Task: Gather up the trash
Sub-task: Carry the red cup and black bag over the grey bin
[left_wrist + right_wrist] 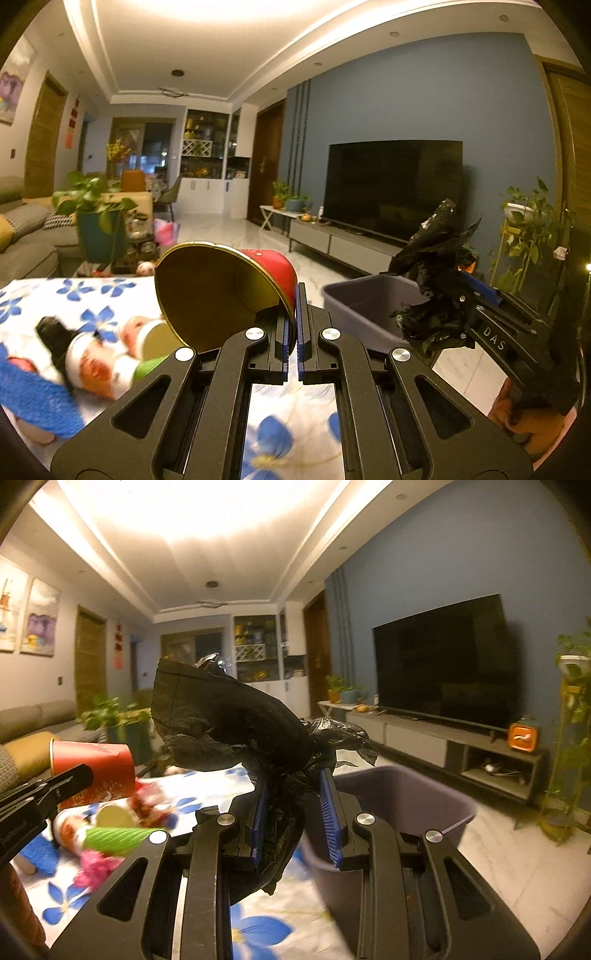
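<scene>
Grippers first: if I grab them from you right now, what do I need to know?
Left gripper: shut on the rim of the red cup.
Right gripper: shut on the black bag.
The purple bin stands just ahead, beside the flowered table.
Done: both pieces lifted.
Left: drop both in the bin, then collect the cups and wrappers on the table.
</scene>
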